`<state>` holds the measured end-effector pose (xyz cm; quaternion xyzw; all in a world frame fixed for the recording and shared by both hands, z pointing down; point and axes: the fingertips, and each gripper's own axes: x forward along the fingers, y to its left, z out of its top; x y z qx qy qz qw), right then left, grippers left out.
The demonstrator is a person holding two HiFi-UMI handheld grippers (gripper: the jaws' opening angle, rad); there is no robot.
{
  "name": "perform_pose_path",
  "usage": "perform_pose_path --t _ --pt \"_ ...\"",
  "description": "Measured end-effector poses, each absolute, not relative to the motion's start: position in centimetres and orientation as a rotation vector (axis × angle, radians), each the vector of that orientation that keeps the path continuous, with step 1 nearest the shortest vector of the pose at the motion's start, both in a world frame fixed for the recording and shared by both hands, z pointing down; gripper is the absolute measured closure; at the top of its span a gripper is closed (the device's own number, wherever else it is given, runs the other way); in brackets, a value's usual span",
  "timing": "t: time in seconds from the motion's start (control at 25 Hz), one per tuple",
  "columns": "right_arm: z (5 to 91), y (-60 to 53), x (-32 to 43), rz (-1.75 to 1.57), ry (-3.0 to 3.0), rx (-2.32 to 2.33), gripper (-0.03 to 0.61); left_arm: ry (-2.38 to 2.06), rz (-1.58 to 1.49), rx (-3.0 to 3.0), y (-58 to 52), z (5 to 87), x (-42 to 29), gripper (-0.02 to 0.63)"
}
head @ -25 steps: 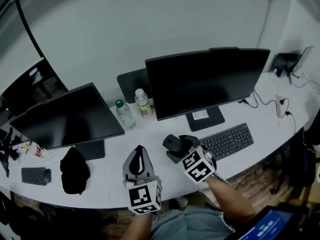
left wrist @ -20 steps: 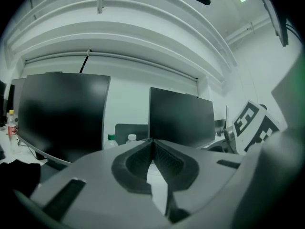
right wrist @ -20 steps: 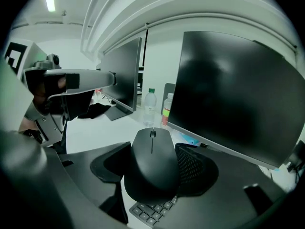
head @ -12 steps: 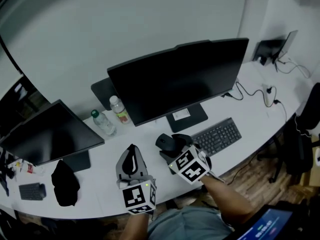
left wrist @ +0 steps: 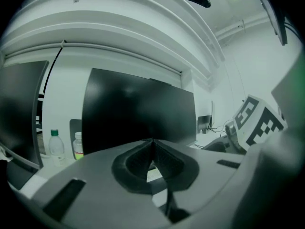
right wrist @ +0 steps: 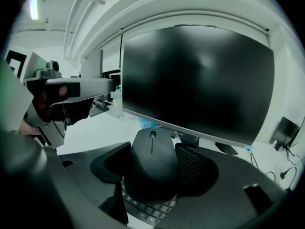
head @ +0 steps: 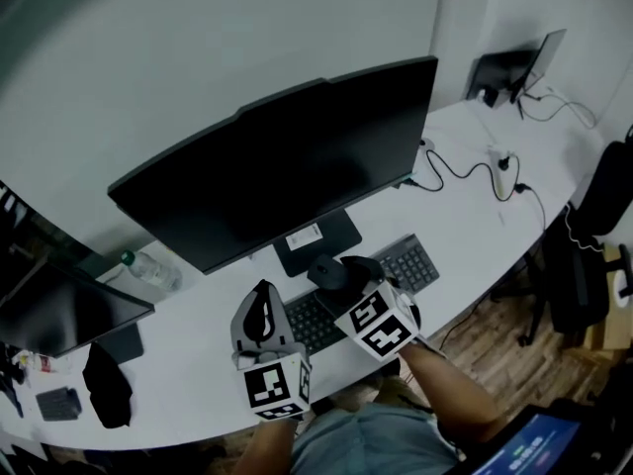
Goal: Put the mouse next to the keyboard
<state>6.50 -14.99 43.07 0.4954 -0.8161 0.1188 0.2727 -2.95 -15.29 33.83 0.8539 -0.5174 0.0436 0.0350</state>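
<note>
Your right gripper (head: 346, 281) holds the black mouse (right wrist: 152, 163) between its two jaws, in the air just over the keyboard (head: 410, 263), in front of the big monitor (head: 287, 176). Your left gripper (left wrist: 152, 157) has its jaws pressed together with nothing between them, above the white desk (head: 465, 216).

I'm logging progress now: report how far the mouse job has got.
Done: the mouse is picked up, clamped in the right gripper. In hand: it hangs above the keyboard, in front of the monitor. Left: set it on the desk beside the keyboard and release. The left gripper is shut and empty.
</note>
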Motion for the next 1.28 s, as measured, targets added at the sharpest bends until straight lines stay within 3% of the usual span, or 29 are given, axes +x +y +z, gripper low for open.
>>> perform_pose_path --t 0.68,1.28 --pt "45.7 -12.2 29.0 0.482 -2.003 1.616 0.276 -1.307 0.233 2.763 -15.0 36.2 16.8 0.609" --pt "50.4 -13.8 35.4 0.569 -1.939 1.598 0.276 -1.302 0.308 2.716 -17.5 38.7 22.1 0.609"
